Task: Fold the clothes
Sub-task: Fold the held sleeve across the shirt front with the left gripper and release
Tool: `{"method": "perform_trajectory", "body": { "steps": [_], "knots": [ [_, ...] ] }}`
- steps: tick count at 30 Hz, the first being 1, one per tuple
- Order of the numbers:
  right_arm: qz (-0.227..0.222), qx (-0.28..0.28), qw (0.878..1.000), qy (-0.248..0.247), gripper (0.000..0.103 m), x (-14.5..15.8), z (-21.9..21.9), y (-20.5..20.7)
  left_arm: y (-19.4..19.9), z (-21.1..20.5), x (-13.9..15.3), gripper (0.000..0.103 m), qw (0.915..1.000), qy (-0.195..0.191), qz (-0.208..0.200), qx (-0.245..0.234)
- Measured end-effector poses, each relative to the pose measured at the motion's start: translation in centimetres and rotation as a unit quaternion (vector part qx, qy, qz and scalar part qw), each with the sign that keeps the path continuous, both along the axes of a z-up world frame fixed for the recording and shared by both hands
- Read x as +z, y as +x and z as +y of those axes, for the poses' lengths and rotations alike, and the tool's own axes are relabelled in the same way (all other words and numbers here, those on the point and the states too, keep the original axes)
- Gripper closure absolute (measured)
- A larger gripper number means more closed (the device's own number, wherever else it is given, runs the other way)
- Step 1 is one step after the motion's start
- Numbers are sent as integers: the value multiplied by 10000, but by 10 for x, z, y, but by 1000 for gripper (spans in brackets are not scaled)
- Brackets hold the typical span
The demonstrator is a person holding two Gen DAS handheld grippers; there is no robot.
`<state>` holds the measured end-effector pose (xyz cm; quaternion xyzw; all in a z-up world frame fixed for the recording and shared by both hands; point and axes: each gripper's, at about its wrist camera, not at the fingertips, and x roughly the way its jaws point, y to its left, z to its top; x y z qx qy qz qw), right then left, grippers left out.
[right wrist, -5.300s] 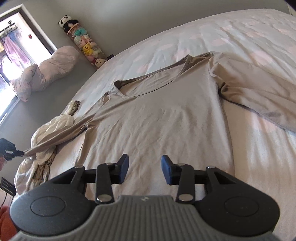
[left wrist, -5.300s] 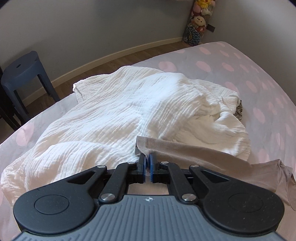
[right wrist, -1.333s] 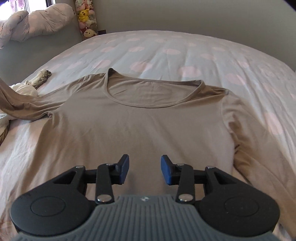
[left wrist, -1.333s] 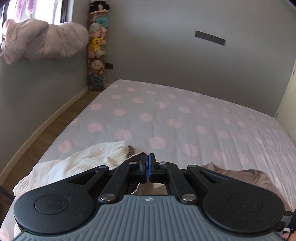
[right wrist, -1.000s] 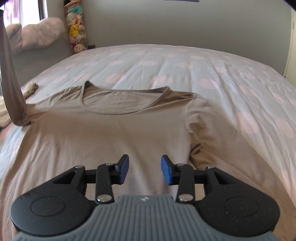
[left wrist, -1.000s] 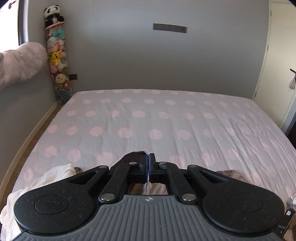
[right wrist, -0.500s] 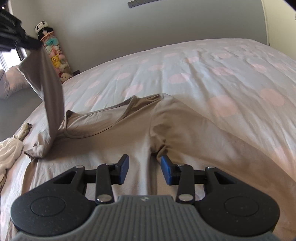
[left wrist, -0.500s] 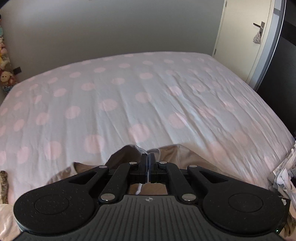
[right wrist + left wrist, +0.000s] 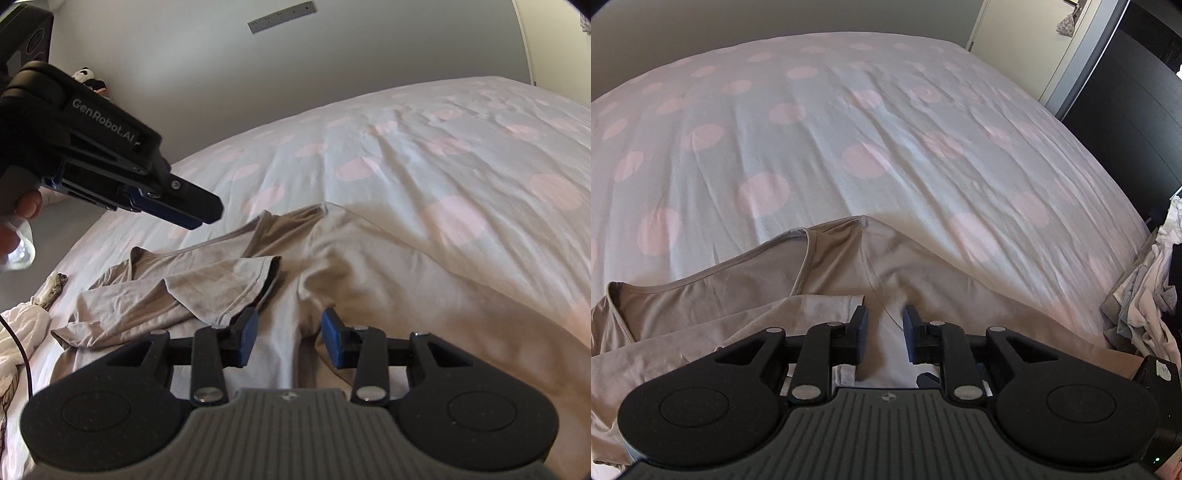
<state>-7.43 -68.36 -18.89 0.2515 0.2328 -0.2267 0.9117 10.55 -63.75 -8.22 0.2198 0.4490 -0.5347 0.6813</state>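
Shirt: a beige long-sleeved top (image 9: 354, 266) lies flat on the bed, neckline toward the far side, body running back under both grippers.
Folded sleeve: one sleeve (image 9: 207, 291) is laid across the chest, its cuff end resting just below the neckline; in the left wrist view the same sleeve (image 9: 746, 321) crosses from the left edge to just beside the left finger.
Other sleeve: it (image 9: 461, 295) stretches out to the right along the bedcover, unfolded.
Neckline: the scooped collar (image 9: 731, 258) is open and slightly rumpled at its left end.
Left gripper: the left gripper (image 9: 884, 332) hovers above the shirt's chest with its jaws a moderate gap apart and nothing between them; seen from the right wrist view, the left gripper (image 9: 207, 214) hangs in the air above the collar, clear of the cloth.
Right gripper: the right gripper (image 9: 288, 334) sits low over the shirt near the armpit seam, jaws spread wide, holding nothing; the cuff edge lies just beside its left finger.
Hand: a person's hand (image 9: 18, 218) grips the left tool's handle at the left edge of the right wrist view.
Bed: a pale bedcover (image 9: 886, 129) with pink dots, creased, spreads beyond the shirt.
White garment: crumpled white cloth (image 9: 18, 332) lies to the left of the shirt.
Clothes pile: a heap of pale and dark garments (image 9: 1145, 291) sits off the bed's right edge.
Wall: grey, carrying a long socket strip (image 9: 282, 16).
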Motion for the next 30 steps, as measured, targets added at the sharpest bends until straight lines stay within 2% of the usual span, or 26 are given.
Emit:
{"method": "perform_trajectory", "body": {
  "steps": [4, 12, 17, 20, 25, 30],
  "knots": [
    [-236, 155, 9995, -105, 63, 1, 3, 3, 10, 24, 2, 83, 9997, 2, -238, 49],
    [-226, 807, 9960, -306, 67, -6, 26, 32, 61, 128, -13, 83, 9941, 264, -746, 740],
    [74, 929, 9943, -523, 67, -13, 34, 47, 78, 194, -28, 79, 9841, 332, -1332, 1128],
    [202, 935, 9936, -602, 67, -18, 36, 53, 77, 227, -42, 72, 9724, 399, -1800, 1427],
    [315, 946, 9924, -721, 67, -23, 40, 58, 92, 241, -63, 65, 9682, 114, -1606, 1915],
    [302, 996, 9906, -893, 67, -23, 47, 61, 107, 254, -84, 65, 9605, -172, -1406, 2396]
  ]
}}
